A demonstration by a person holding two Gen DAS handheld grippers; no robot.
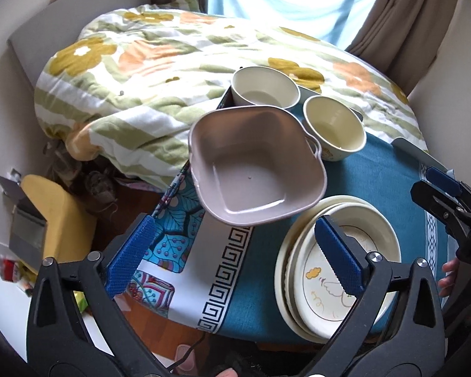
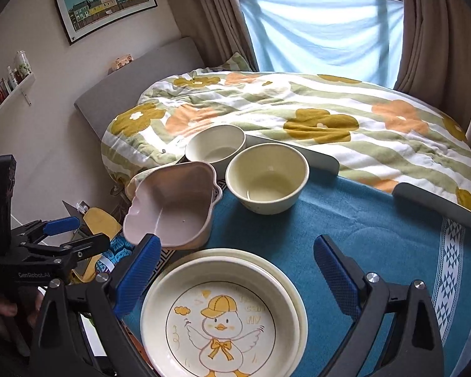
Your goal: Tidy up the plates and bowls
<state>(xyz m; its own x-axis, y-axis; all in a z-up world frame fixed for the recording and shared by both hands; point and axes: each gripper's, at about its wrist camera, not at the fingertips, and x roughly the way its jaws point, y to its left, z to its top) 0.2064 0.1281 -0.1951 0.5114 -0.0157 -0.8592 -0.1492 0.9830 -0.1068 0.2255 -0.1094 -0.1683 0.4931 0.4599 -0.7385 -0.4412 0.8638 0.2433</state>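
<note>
Both grippers hang over the near edge of the surface (image 2: 376, 220), which is draped in a teal cloth with a white patterned border. The right gripper (image 2: 238, 273) has its blue-padded fingers spread wide with nothing between them; directly below and between them sits the stack of cream ceramic plates (image 2: 223, 314), the top one printed with a yellow-capped duck. The left gripper (image 1: 234, 257) is likewise spread wide and empty; the plate stack lies under its right finger, and its left finger hangs over the surface's edge.

Just beyond the left gripper, slightly ahead of its fingertips, is the mauve square bowl with small side handles (image 1: 257, 169), tilted toward the plates; I cannot tell from here what it rests on. Farther on, ahead of the right gripper, stands a cream round bowl (image 2: 267, 177), upright on the cloth. Behind it and a little left is a second cream round bowl (image 2: 215, 144). Past those lies the bed under a quilt with yellow and orange flowers (image 2: 298, 113).
</note>
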